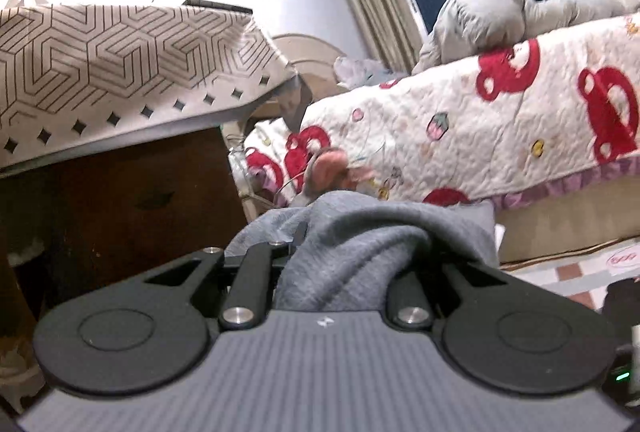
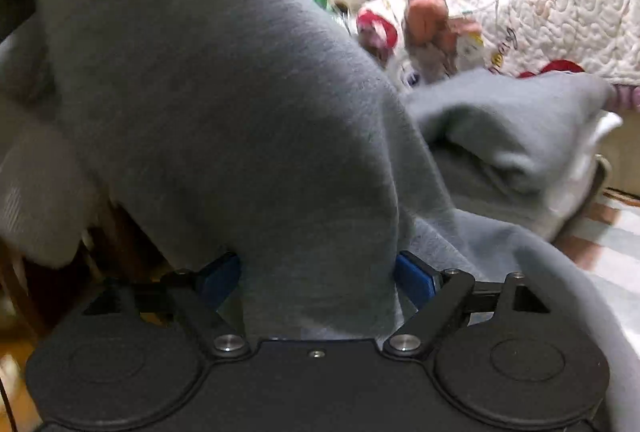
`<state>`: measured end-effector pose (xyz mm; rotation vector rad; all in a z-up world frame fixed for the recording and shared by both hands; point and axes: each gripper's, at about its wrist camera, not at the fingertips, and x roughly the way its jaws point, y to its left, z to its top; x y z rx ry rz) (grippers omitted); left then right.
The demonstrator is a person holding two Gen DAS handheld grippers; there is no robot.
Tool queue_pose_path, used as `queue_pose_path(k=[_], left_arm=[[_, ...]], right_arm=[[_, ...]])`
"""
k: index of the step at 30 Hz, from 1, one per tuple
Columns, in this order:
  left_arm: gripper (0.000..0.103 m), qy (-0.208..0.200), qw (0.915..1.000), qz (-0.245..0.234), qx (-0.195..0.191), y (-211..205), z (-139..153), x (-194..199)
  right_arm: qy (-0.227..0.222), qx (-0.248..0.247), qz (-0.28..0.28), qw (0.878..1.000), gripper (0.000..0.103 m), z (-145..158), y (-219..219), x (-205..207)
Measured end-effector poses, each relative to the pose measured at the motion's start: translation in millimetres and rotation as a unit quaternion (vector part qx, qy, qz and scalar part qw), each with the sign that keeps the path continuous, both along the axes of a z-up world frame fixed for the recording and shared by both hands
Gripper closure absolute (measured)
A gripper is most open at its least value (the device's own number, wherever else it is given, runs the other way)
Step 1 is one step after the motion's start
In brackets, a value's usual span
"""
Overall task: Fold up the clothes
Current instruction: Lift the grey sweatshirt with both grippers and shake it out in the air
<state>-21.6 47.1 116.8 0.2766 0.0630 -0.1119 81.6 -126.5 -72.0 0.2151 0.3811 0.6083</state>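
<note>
Both grippers are up in the air with the soft grey fleece garment (image 2: 224, 104) slung between them, clear of any surface; it hangs in front of the side of the bed with the white quilted cover printed with red bears (image 1: 480, 120), and no bench or table carries it. How far along? Hard call: the cloth is bunched and draped in loose rolls, no flat panel, no crisp crease showing, so my read is that the fold is not finished, and a lifted garment like this fits being shaken out to start or carried over for another fold. The right gripper (image 2: 316, 272) has its blue-padded jaws set fairly wide with a thick gather of fleece filling the gap and pressing both pads, so it's clamped on the bundle. The left gripper (image 1: 340, 252): grey cloth piles over and between its black fingers, the tips are buried, so I cannot tell if it's pinching or just carrying the drape. A patterned beige tablecloth (image 1: 120, 64) sits off to the left
</note>
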Motion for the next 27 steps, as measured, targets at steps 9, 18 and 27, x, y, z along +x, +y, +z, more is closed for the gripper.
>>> queue_pose_path(k=[9, 18, 27], left_arm=[[0.088, 0.0, 0.9995, -0.032, 0.003, -13, 19, -7], [0.089, -0.023, 0.9814, -0.191, 0.002, -93, 57, -46], [0.089, -0.086, 0.9492, -0.294, -0.072, -186, 116, -56]], right_arm=[[-0.03, 0.014, 0.023, 0.999, 0.023, 20, 29, -2], [-0.047, 0.036, -0.042, 0.997, 0.087, 84, -83, -39], [-0.152, -0.071, -0.245, 0.955, 0.093, 212, -264, -127]])
